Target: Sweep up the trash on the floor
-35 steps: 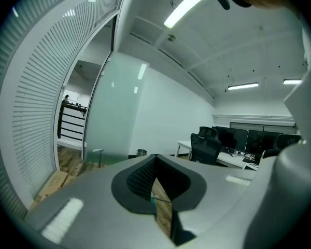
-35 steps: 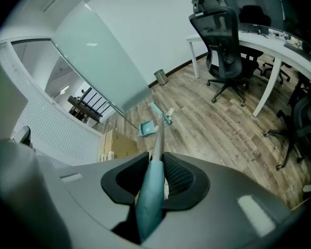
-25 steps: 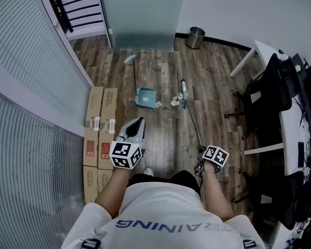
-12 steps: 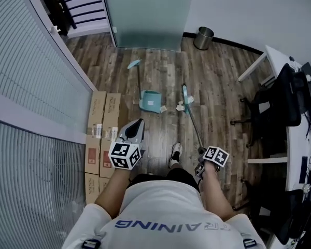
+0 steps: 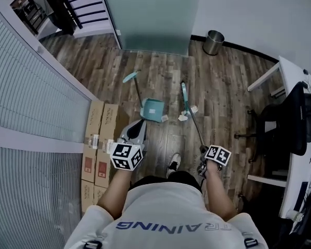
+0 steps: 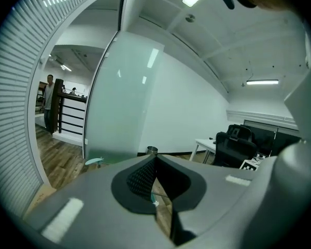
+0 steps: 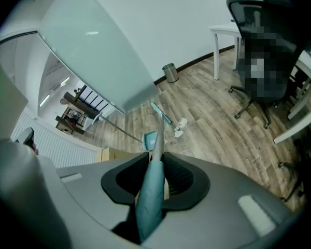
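A teal dustpan [image 5: 153, 109] lies on the wood floor, its long handle [image 5: 129, 77] pointing away; it also shows as the dustpan [image 7: 150, 138]. Crumpled paper scraps [image 5: 186, 113] lie just right of it, seen too as scraps [image 7: 180, 124]. The broom head [image 5: 184, 93] rests on the floor just beyond the scraps. Its stick runs back to my right gripper [image 5: 202, 152], which is shut on the teal broom handle [image 7: 150, 196]. My left gripper [image 5: 139, 124] hovers near the dustpan, shut and holding nothing. Its closed jaws [image 6: 154, 165] point roughly level across the room.
Flat cardboard boxes [image 5: 101, 136] lie along the ribbed partition at left. A metal trash can [image 5: 213, 42] stands by the far wall near the frosted glass panel. A black office chair [image 5: 295, 123] and white desk [image 5: 290, 69] are at right. My shoe [image 5: 173, 163] is below the dustpan.
The person has stepped forward, so the dustpan, scraps and trash can sit lower and more to the right in the head view. Both grippers moved along; the broom head slid past the scraps.
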Motion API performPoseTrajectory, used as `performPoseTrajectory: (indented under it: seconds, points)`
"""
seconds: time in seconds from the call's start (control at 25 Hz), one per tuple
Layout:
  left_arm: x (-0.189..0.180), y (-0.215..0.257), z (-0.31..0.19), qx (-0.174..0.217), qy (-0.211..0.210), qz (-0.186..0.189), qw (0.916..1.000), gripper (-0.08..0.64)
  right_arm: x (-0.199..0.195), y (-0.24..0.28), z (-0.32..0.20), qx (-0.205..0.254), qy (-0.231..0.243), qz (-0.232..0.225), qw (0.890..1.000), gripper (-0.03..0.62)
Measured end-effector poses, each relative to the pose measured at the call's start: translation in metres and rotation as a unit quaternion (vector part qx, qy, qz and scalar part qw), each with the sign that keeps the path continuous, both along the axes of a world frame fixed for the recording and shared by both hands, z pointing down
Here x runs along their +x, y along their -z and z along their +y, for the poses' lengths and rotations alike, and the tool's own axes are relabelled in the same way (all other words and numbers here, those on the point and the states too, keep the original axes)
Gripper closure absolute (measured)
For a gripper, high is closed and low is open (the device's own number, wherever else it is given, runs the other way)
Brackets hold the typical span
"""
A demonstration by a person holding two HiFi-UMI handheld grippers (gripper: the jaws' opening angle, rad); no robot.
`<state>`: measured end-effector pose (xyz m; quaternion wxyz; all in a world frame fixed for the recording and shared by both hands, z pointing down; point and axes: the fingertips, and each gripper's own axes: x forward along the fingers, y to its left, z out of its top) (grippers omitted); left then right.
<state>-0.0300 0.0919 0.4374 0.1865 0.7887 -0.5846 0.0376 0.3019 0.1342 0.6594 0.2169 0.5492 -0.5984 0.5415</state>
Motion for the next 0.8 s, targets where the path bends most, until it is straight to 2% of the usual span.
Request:
performPoseTrajectory:
  seconds: [0.2, 0.44, 0.6, 0.8]
  points:
    - [0.02, -0.008, -0.045, -0.007, 0.013, -0.011, 0.9998, 0.557, 0.027, -0.01, -0.057, -0.01, 0.016, 0.005, 1.0, 0.482]
    - [0.031, -0.014, -0.086, -0.019, 0.012, -0.022, 0.9995, 0.557, 0.032, -0.019, -0.104, -0.015, 0.017, -0.01, 1.0, 0.482]
    - [0.024, -0.01, -0.108, -0.02, 0.003, -0.026, 0.9994, 0.557, 0.025, -0.02, -0.123, -0.023, 0.011, -0.013, 1.0, 0.483]
    - [0.002, -0.021, -0.139, -0.03, -0.006, -0.013, 0.9995, 0.557, 0.008, -0.016, -0.145, -0.025, 0.004, -0.006, 1.0, 0.482]
